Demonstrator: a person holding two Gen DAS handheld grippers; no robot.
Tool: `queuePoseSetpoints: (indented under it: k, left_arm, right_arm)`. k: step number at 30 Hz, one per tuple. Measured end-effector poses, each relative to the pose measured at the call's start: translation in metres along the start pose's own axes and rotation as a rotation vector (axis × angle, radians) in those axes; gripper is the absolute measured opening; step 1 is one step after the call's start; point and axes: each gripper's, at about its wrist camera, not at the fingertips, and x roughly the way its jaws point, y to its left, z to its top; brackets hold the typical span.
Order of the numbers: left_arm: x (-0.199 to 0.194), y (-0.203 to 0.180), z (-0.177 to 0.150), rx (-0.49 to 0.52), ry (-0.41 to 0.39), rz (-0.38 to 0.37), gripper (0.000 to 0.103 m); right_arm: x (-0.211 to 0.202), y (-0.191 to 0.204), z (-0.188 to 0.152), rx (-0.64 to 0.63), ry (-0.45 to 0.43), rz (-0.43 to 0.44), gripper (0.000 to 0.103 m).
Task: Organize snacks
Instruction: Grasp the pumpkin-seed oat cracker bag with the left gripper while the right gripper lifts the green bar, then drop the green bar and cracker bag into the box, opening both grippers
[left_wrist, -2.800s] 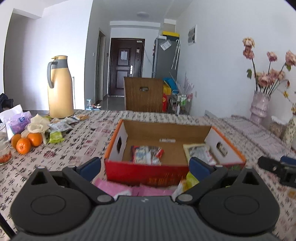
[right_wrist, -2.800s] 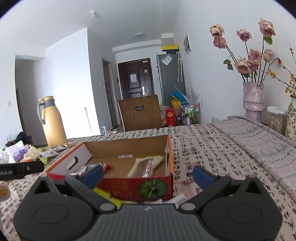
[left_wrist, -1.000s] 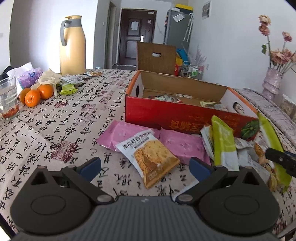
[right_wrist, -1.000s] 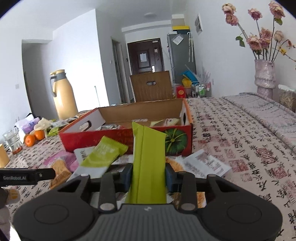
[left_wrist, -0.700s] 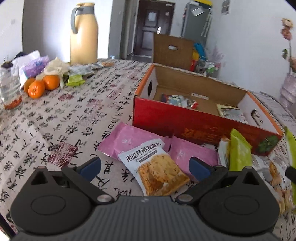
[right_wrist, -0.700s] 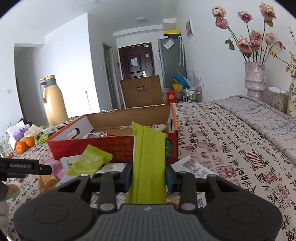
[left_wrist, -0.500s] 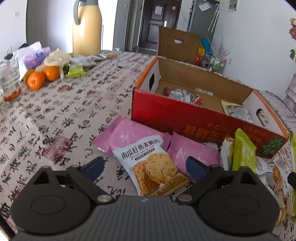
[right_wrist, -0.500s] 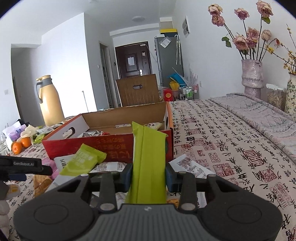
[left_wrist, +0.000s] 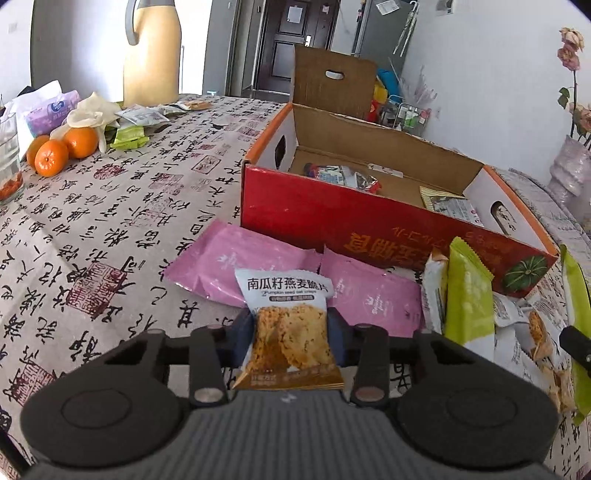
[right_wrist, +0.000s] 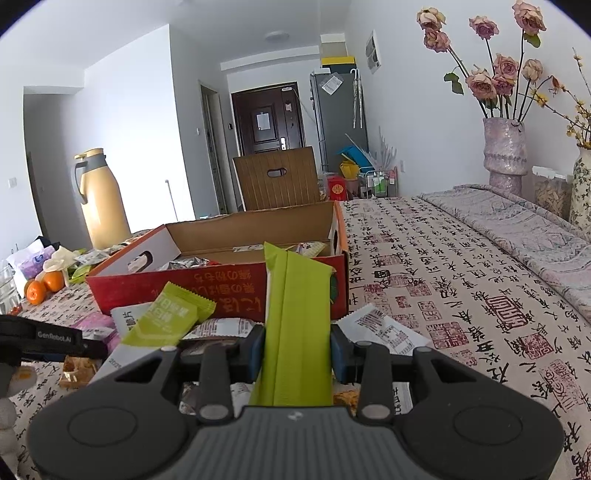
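Observation:
My left gripper (left_wrist: 290, 338) is shut on an oat crisp packet (left_wrist: 288, 317), white on top with biscuits printed below, held in front of the red cardboard box (left_wrist: 369, 236). My right gripper (right_wrist: 297, 349) is shut on a long green snack packet (right_wrist: 295, 325) that stands upright before the same box (right_wrist: 184, 291). The box is open and holds a few packets (left_wrist: 340, 175). Two pink packets (left_wrist: 236, 266), a green packet (left_wrist: 467, 295) and other loose snacks lie on the cloth in front of the box.
A yellow thermos jug (left_wrist: 151, 55), oranges (left_wrist: 59, 151), a glass (left_wrist: 7, 158) and tissue packs sit at the far left. Vases with dried roses (right_wrist: 504, 147) stand at the right. A wooden chair back (right_wrist: 277, 177) is behind the box.
My left gripper has shut on the oat crisp packet, which lay on the table between open jaws half a second ago. My right gripper still holds the green packet, drawn slightly back.

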Motion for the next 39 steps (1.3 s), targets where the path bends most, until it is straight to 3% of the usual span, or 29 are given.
queuePoseSetpoints:
  k: [9, 19, 30, 39]
  left_arm:
    - [-0.016, 0.000, 0.000, 0.024, -0.041, 0.004, 0.042]
    - [-0.036, -0.010, 0.018, 0.089, -0.144, -0.032, 0.042]
    - [-0.039, -0.034, 0.061, 0.119, -0.254, -0.061, 0.042]
    - [-0.020, -0.056, 0.096, 0.134, -0.271, -0.057, 0.042]
  right_arm:
    - [-0.006, 0.001, 0.002, -0.004, -0.014, -0.001, 0.035]
    - [-0.003, 0.007, 0.012, -0.020, -0.045, 0.001, 0.035]
    - [0.022, 0.024, 0.055, -0.038, -0.133, 0.023, 0.035]
    - [0.059, 0.041, 0.093, -0.057, -0.174, 0.049, 0.035]
